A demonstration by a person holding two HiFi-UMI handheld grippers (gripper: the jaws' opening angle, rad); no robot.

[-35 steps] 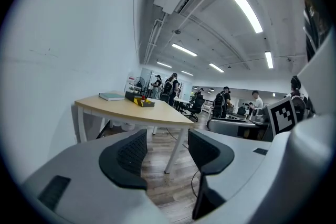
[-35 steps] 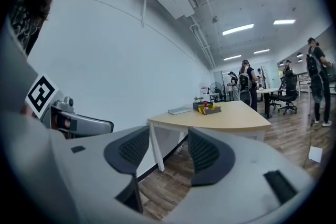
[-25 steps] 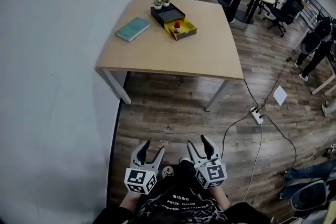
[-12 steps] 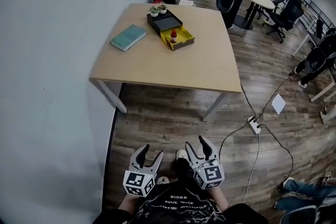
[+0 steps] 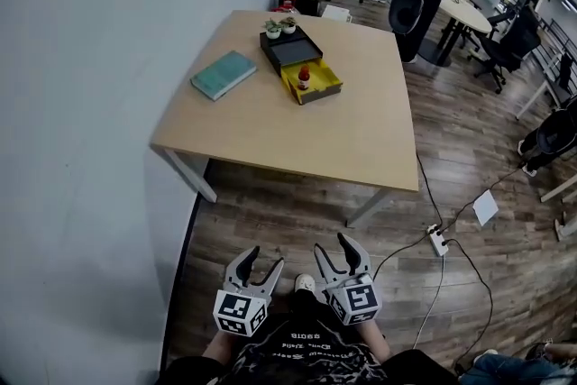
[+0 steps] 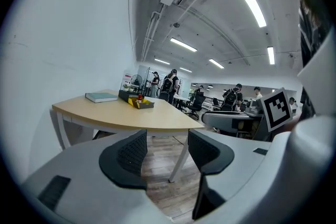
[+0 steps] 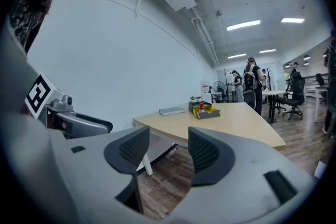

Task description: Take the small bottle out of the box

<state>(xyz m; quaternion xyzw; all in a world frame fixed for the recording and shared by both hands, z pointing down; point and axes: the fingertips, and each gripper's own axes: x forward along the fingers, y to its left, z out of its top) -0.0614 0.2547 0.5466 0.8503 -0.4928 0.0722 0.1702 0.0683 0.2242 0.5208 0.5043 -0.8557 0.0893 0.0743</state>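
Note:
A small red-capped bottle (image 5: 304,77) stands upright in a yellow open box (image 5: 311,84) on a light wooden table (image 5: 297,131). The same bottle (image 6: 139,98) and yellow box (image 6: 142,104) appear far off in the left gripper view; the bottle (image 7: 201,106) and box (image 7: 206,112) show small in the right gripper view too. My left gripper (image 5: 255,264) and right gripper (image 5: 340,253) hang low over the wood floor, well short of the table. Both are open with nothing between the jaws.
A black tray (image 5: 290,50) with small potted plants (image 5: 279,26) adjoins the yellow box. A teal book (image 5: 223,73) lies to its left. A white wall (image 5: 81,104) runs along the left. A power strip (image 5: 438,241) with cables lies on the floor at right. People and office chairs stand beyond the table.
The table has slid slightly lower and nearer in the head view as the person steps toward it. Both grippers stay open and low, side by side.

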